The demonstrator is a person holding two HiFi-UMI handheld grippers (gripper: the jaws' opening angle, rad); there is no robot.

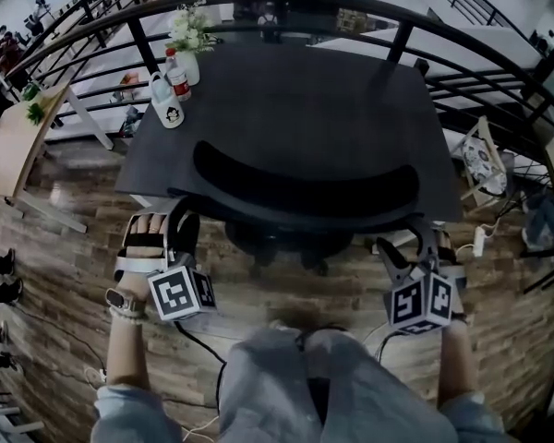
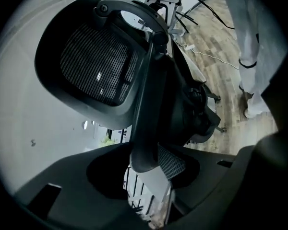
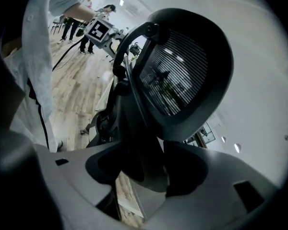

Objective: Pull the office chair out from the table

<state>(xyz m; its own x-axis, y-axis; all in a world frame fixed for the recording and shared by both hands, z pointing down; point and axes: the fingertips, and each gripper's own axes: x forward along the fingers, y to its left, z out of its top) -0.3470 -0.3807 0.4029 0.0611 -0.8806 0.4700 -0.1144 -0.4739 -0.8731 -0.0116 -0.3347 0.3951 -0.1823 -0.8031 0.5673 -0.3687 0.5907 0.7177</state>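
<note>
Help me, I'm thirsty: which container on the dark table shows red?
The bottle between the flower vase and the white container; only it has red on it.

The office chair (image 1: 305,187) is tucked against the near edge of the dark bench (image 1: 305,81), its curved black backrest arching just over the rim. The person is right behind it. The left tongs (image 1: 177,218) are up by the backrest's left end and the right tongs (image 1: 412,238) by its right end (how wide either pair stands I can't tell from here). At the bench's far left corner stand a vase of white flowers (image 1: 189,37), a red-labelled bottle (image 1: 178,81) and a white bottle (image 1: 166,105). A black railing (image 1: 351,5) curves beyond, and the plank floor (image 1: 65,275) lies below.
</note>
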